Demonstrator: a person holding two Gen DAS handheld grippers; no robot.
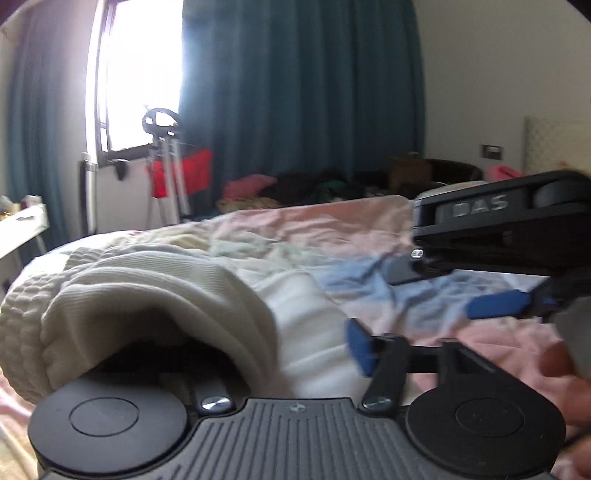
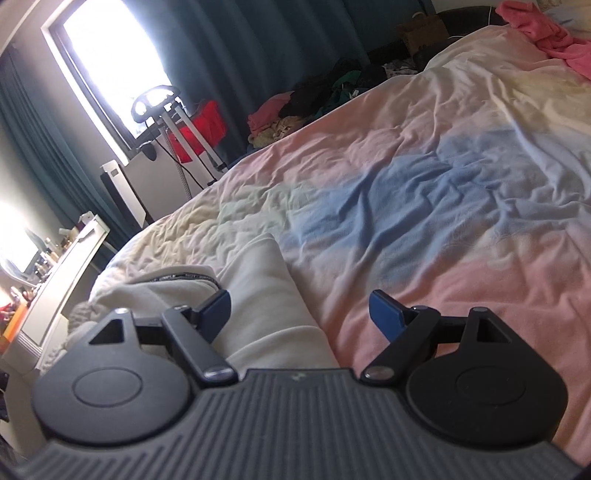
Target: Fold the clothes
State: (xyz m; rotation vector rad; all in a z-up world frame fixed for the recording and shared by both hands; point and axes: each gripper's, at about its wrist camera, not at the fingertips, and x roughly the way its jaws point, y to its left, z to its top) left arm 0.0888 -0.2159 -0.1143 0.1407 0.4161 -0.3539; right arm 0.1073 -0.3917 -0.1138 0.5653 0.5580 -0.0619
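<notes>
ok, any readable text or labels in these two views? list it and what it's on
"DAS" on the black body of the right tongs, seen from the left wrist view.
Small emblem on the ribbed plate of the left tongs: too small to read.
Right wrist view: nothing readable.

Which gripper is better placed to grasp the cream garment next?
Left. The left gripper has one finger hidden inside a fold of the cream garment. The right gripper is open, with cloth only at its left finger.

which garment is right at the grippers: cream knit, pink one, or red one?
The cream knit garment, draped over the left gripper. The pink garment and red garment lie far off.
</notes>
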